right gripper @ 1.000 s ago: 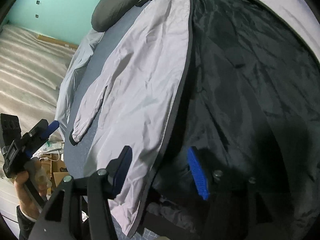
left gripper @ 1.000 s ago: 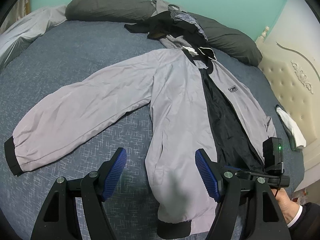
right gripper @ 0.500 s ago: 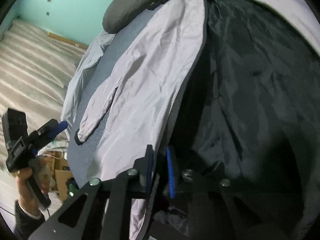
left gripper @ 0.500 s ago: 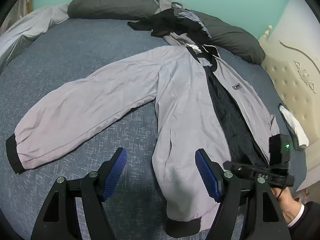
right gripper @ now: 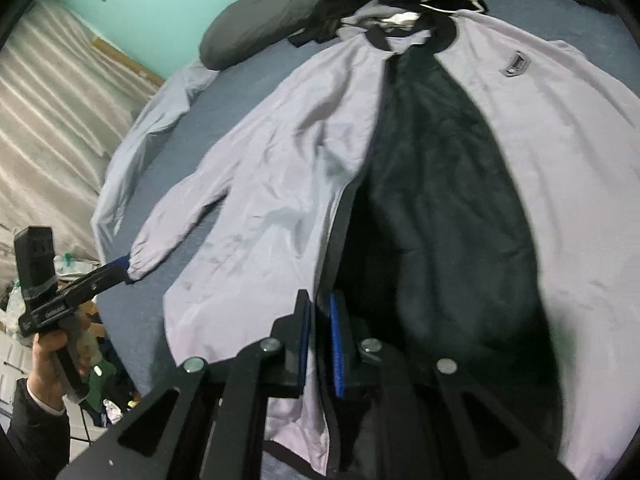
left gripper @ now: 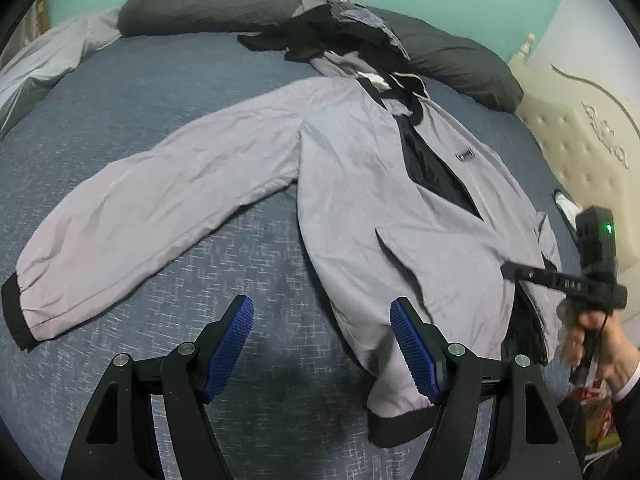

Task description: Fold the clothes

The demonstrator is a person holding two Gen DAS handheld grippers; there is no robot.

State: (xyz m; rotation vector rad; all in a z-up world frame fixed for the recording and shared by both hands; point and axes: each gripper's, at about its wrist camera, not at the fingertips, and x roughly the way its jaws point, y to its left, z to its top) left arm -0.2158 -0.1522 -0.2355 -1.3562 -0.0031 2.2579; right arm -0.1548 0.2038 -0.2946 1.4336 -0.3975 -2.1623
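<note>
A grey jacket [left gripper: 360, 200] with black lining and black cuffs lies face up on the blue bed [left gripper: 160, 80]. One sleeve [left gripper: 140, 208] stretches out to the left. My left gripper [left gripper: 322, 320] hovers open above the bed beside the jacket's lower hem, with nothing between its blue pads. In the right wrist view my right gripper [right gripper: 320, 320] is shut on the black-trimmed front edge of the jacket [right gripper: 260, 200], near the hem. That grey panel is drawn over much of the black lining [right gripper: 440, 200]. A hand holds the right gripper [left gripper: 510, 271] at the jacket's right side.
A pile of dark and grey clothes [left gripper: 340, 28] rests against dark pillows [left gripper: 200, 8] at the far end. A cream padded headboard [left gripper: 580, 132] lines the right side. A grey duvet [left gripper: 40, 64] lies at the far left. Clutter sits on the floor beside the bed [right gripper: 100, 392].
My right gripper went from open to shut on the jacket's front edge and drew that panel across the black lining, narrowing the opening. My left gripper stayed open.
</note>
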